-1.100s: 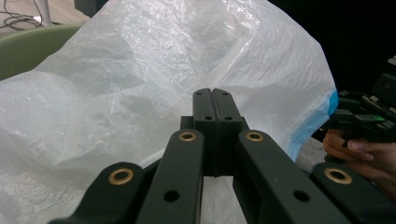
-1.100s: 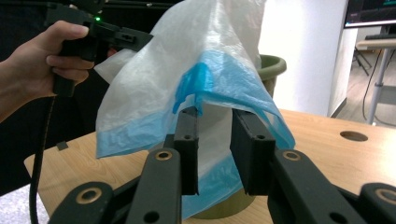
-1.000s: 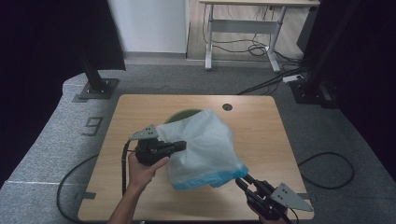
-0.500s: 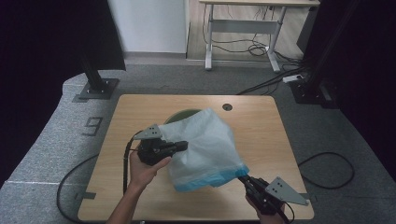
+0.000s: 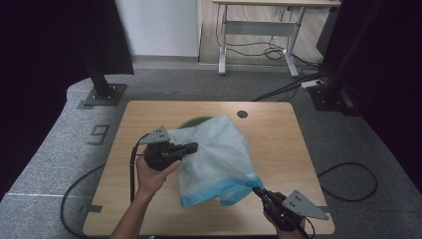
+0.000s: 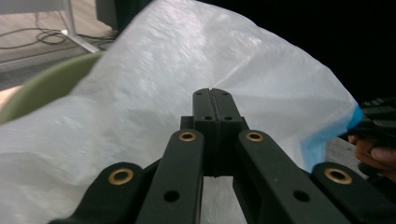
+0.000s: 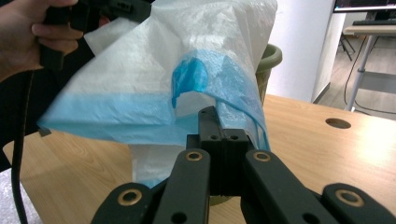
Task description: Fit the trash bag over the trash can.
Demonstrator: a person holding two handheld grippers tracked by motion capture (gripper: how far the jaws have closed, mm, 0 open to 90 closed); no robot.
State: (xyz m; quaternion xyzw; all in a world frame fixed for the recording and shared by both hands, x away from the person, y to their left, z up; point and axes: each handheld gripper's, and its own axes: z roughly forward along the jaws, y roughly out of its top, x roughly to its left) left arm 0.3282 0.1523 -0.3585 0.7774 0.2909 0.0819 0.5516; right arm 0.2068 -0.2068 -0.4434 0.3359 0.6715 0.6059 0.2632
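- Fingers of the right gripper (image 5: 256,189), at the near right edge of the counter (image 5: 293,149), are pressed fully together on the blue-banded hem of the plastic bag (image 5: 219,157); they have just finished closing, and the hem is pinched between them.
- Seen from the right gripper view, this right gripper (image 7: 212,122) holds the blue band where it folds down, and the rest of the plastic bag (image 7: 154,60) rises up and away from it.
- Farther in, the bag is stretched in the air above the middle of the counter, its white body between both grippers.
- On the left side of the bag, the left gripper (image 5: 191,147) is closed tight on the white film, held by the person's hand (image 5: 152,174).
- In the left gripper view, the left gripper (image 6: 212,99) has its fingers shut flat against each other, and the white plastic bag (image 6: 154,79) spreads all around and behind the tips.
- Behind the bag, a green bin (image 5: 191,122) stands on the counter, and the bag covers most of its rim.
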